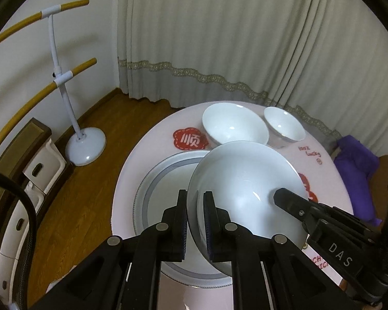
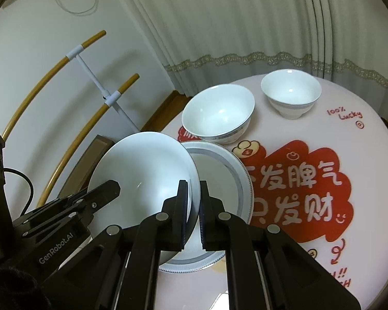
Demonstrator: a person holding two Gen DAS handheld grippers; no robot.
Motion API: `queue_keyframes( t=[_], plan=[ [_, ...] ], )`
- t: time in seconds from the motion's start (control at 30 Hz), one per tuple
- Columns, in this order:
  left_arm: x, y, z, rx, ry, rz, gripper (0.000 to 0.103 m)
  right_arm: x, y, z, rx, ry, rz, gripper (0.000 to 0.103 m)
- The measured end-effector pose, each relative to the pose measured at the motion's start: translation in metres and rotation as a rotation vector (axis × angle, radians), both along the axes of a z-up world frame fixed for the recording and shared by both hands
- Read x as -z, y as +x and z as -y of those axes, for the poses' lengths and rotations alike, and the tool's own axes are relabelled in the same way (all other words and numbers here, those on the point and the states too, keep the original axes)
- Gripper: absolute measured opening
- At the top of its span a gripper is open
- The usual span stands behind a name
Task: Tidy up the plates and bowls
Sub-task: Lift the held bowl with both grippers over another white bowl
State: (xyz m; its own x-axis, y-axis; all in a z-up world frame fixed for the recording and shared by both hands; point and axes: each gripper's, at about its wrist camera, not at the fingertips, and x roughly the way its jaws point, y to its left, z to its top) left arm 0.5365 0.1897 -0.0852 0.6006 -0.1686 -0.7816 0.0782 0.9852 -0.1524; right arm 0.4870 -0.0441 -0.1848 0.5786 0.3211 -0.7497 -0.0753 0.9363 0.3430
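Observation:
A white shallow dish (image 1: 245,178) (image 2: 142,170) hangs tilted above a larger grey-rimmed plate (image 1: 155,178) (image 2: 241,175) that lies on the round table (image 1: 147,142) (image 2: 362,155). My left gripper (image 1: 195,196) is shut on the dish's left rim. My right gripper (image 2: 193,184) is shut on the opposite rim. Each gripper also shows in the other's view: the right gripper (image 1: 283,196) and the left gripper (image 2: 111,187). A big white bowl (image 1: 232,126) (image 2: 217,113) and a smaller white bowl (image 1: 284,124) (image 2: 289,93) stand upright farther back.
The table wears a pink cloth with red printed patterns (image 2: 297,188). A white stand with wooden bars (image 1: 85,147) is on the wood floor to the left, beside white drawers (image 1: 38,165). A purple cloth (image 1: 357,170) lies past the table's right edge. Curtains hang behind.

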Motion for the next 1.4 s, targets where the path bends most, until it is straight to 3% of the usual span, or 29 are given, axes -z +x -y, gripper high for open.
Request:
queue_keyframes(
  t=[0.37,0.87,1.1,1.4],
  plan=[
    [0.018,0.038,-0.003,0.0,0.0,-0.03,0.008,0.022,0.018,-0.007,-0.003,-0.006,-0.038,0.007],
    [0.003,0.051,0.03,0.045,0.011,0.036,0.008,-0.004,0.026,0.024,0.023,-0.016,0.016,0.008],
    [-0.001,0.088,0.051,0.072,0.035,0.05,0.008,-0.016,0.058,0.038,0.03,-0.019,0.047,0.007],
    [0.015,0.165,0.066,0.094,0.042,0.019,0.008,0.002,0.11,0.057,0.048,-0.008,0.018,0.008]
  ],
)
